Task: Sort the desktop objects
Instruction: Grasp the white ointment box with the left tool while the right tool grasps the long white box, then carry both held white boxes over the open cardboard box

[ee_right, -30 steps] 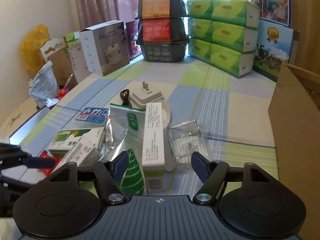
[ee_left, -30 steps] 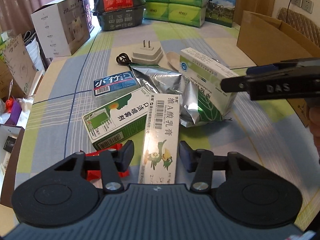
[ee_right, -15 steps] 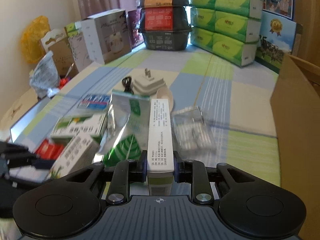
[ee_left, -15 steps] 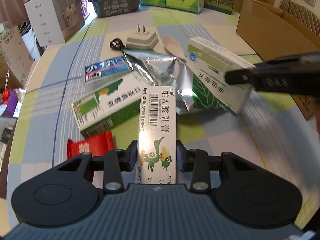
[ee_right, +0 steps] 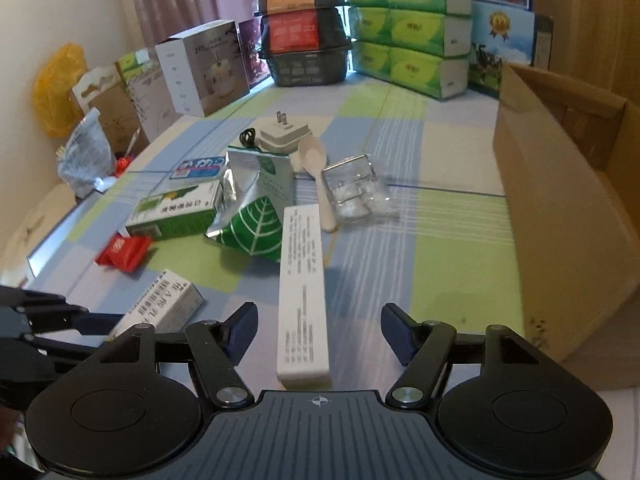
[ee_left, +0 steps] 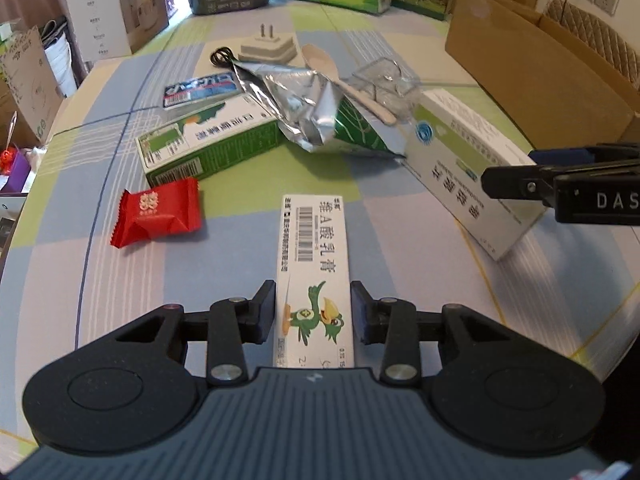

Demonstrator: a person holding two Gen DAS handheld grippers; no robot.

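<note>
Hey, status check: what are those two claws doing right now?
Left gripper shut on bird-print box. Right gripper open, long white box between its fingers. Foil pouch and spoon just ahead.

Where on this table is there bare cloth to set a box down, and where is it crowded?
Bare cloth lies between the clear container and the cardboard box, and further back between the charger and the tissue packs. The camera side of the red packet is also free. Crowded: the middle, around the foil bag.
</note>
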